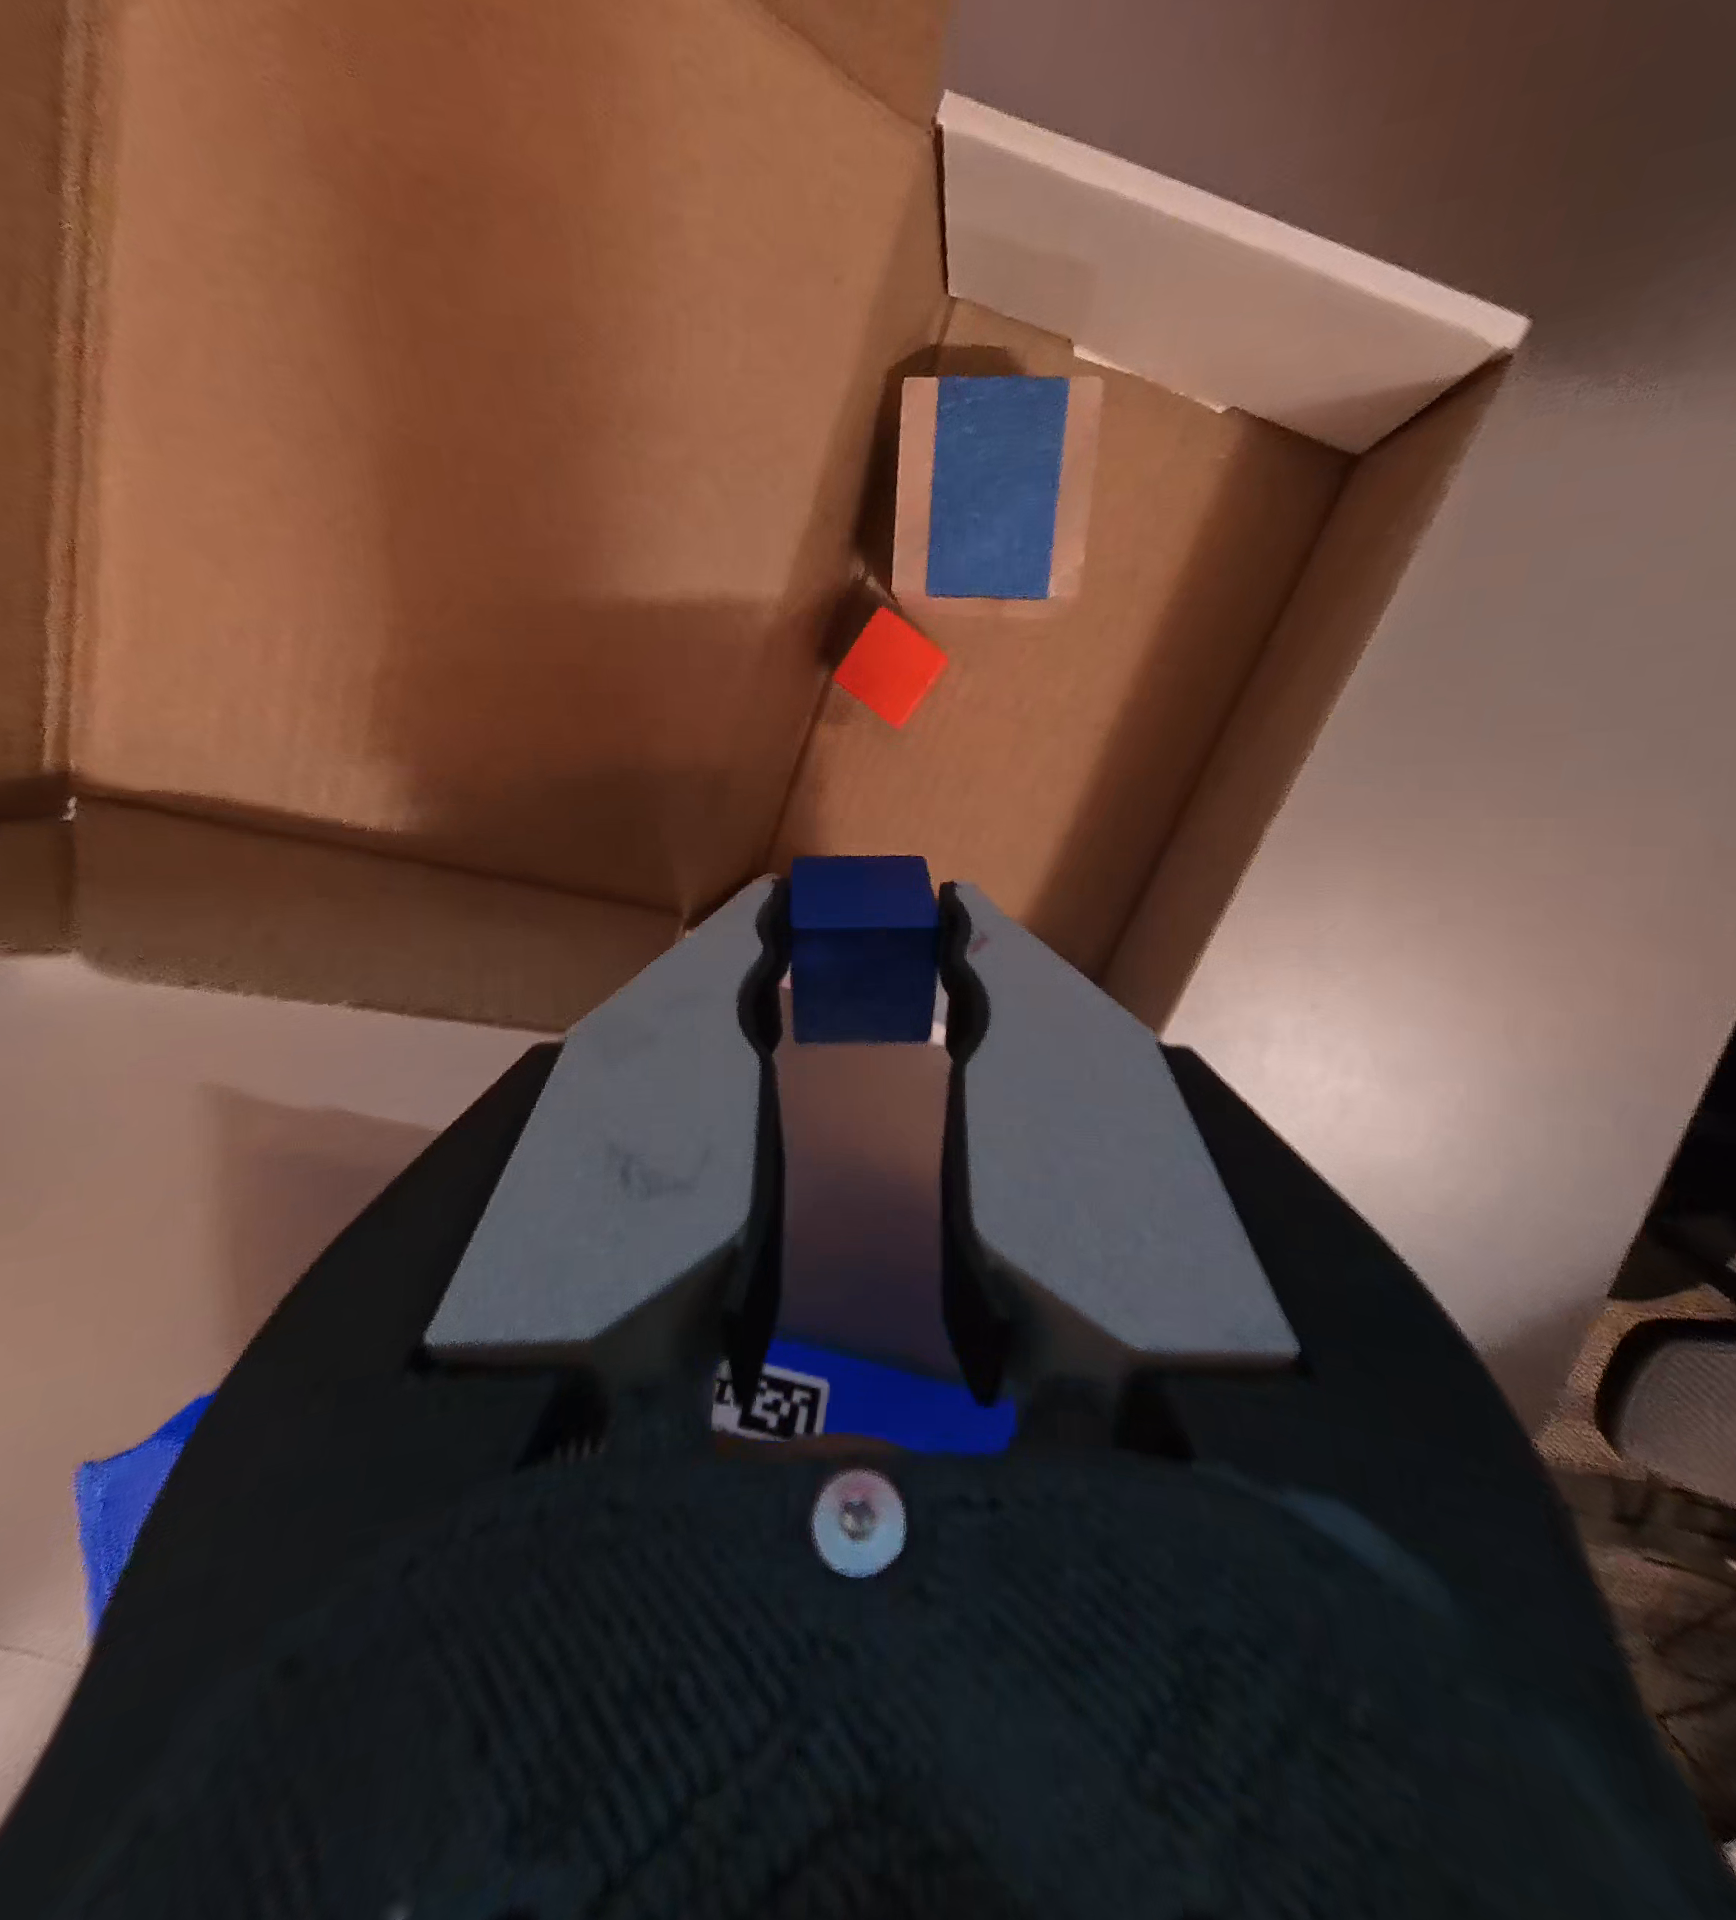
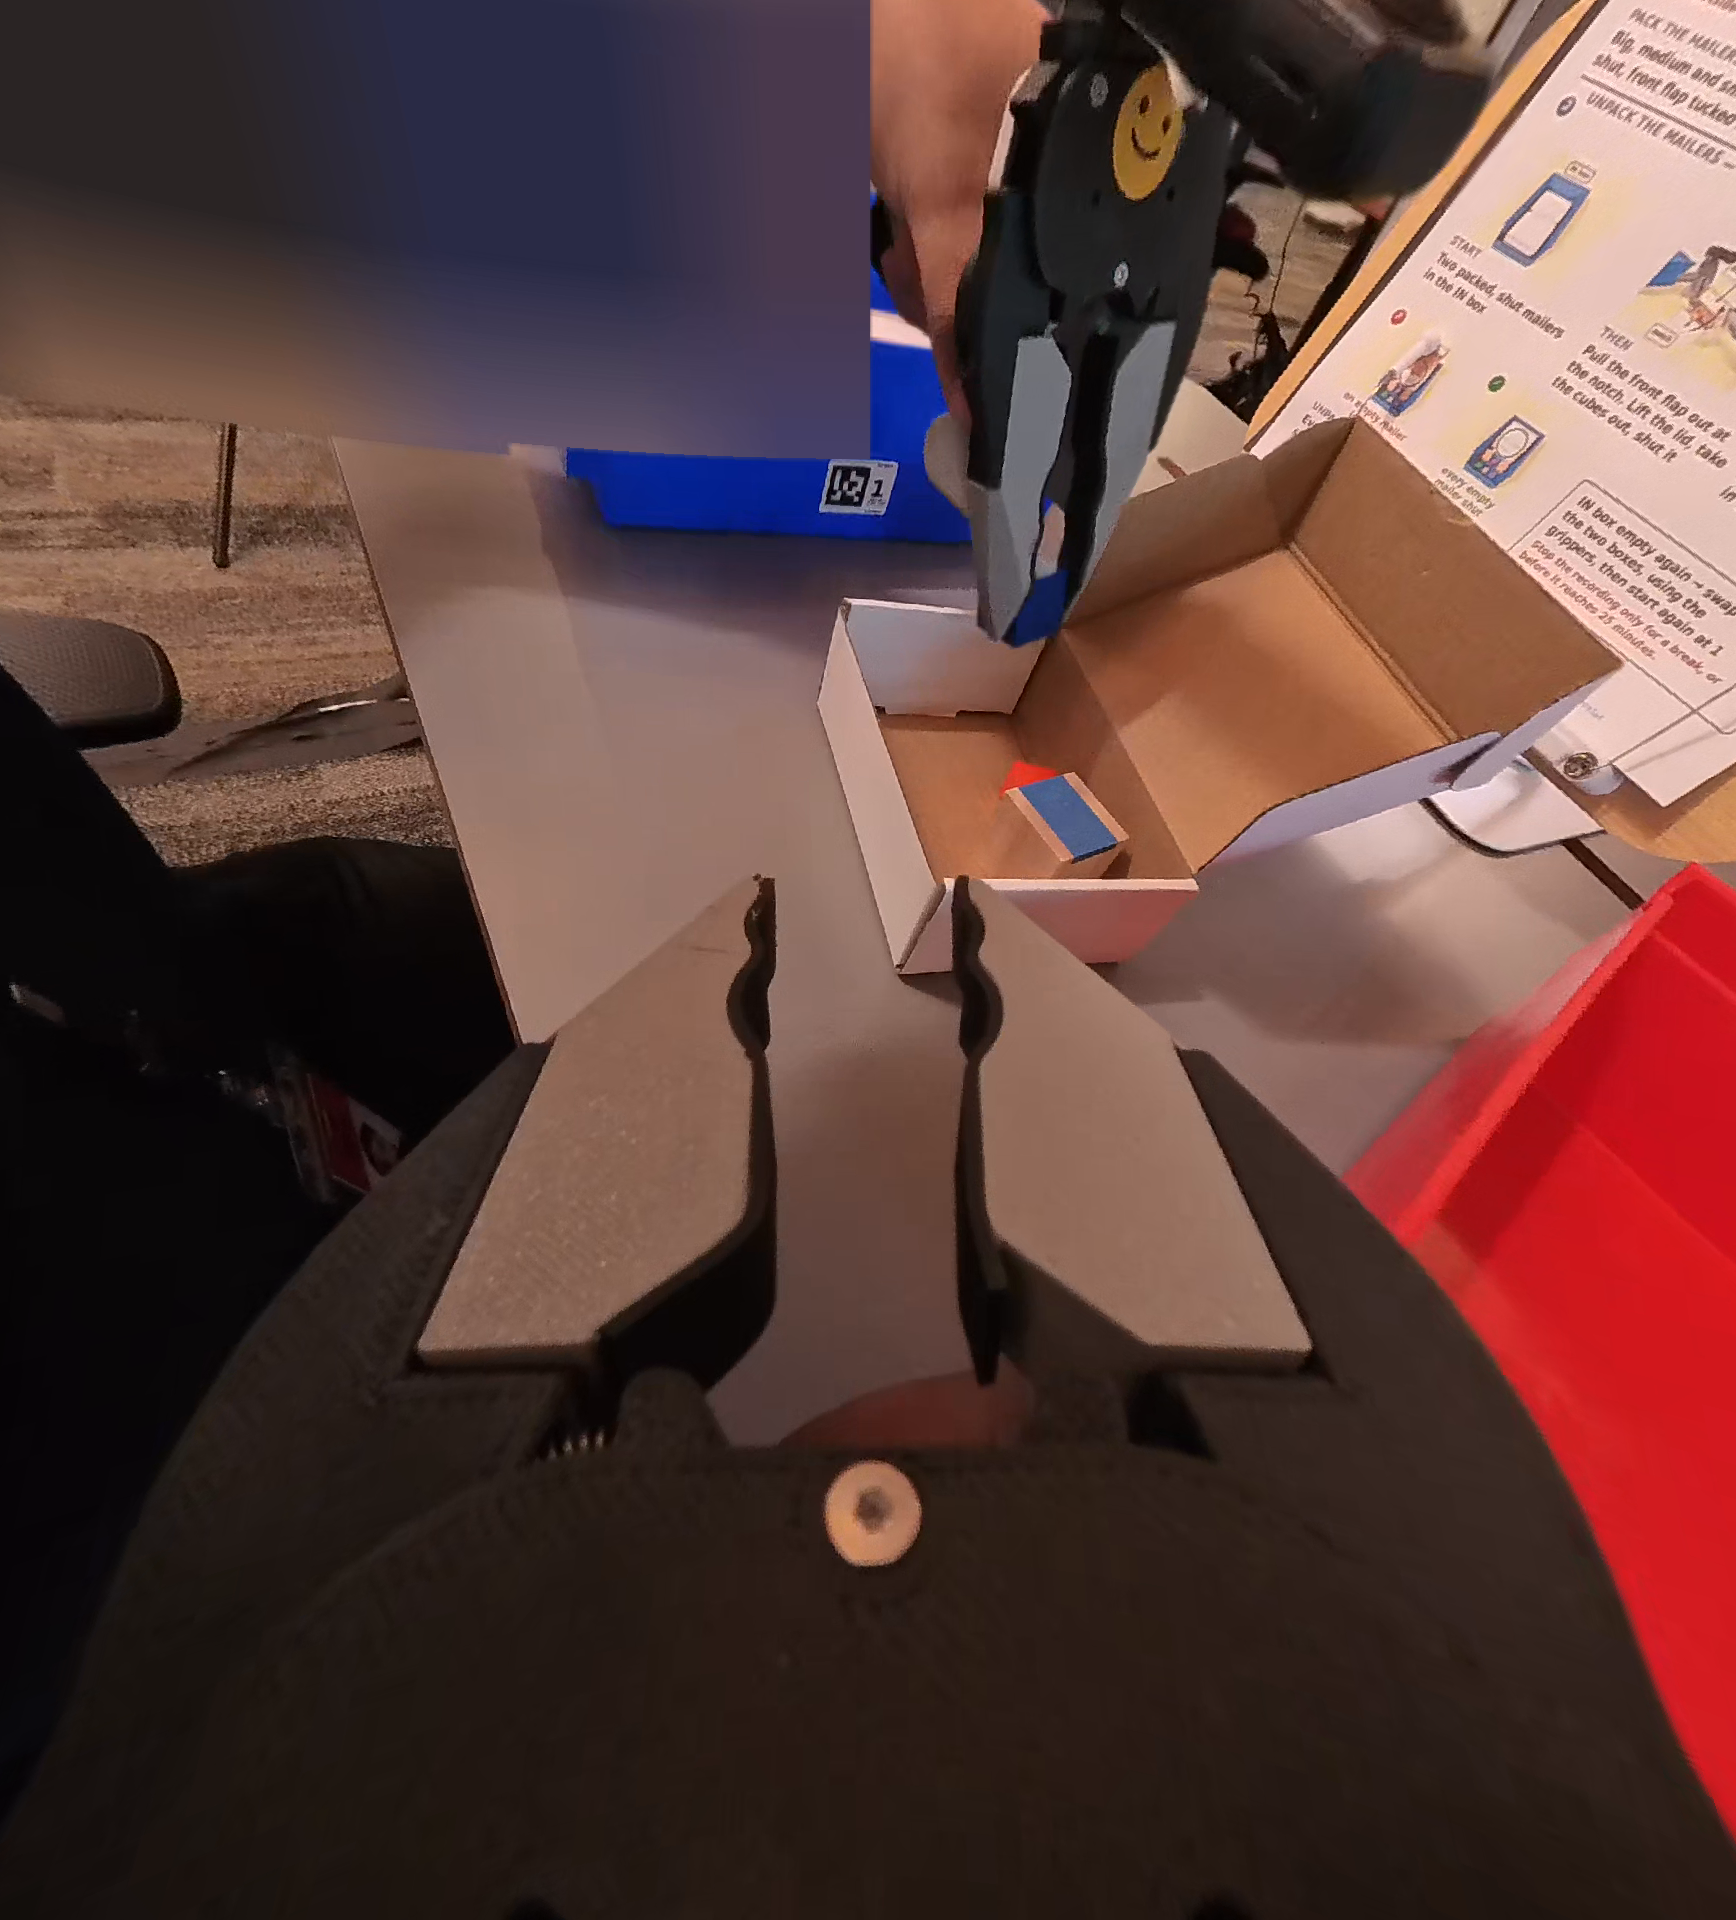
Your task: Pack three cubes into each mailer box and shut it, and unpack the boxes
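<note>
Two tongs: left tongs [image 1: 862, 940] gripping a dark blue cube [image 1: 861, 951] between the fingertips, hanging over the near rim of the open mailer box [image 2: 1207, 686]; right tongs [image 2: 862, 940] gaping, holding nothing, hovering over the counter [image 2: 635, 748] just beside the box. Already lying inside: a red cube [image 1: 890, 665] and a larger wooden, blue-faced cube [image 1: 994, 488]. Advisable: carrying the cube past the rim, lowering onto bare box floor, then releasing.

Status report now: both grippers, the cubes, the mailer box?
Left gripper shut on blue cube, above the open mailer box. Right gripper open, empty. Red cube and big wooden cube already inside. Nothing in the way.
</note>
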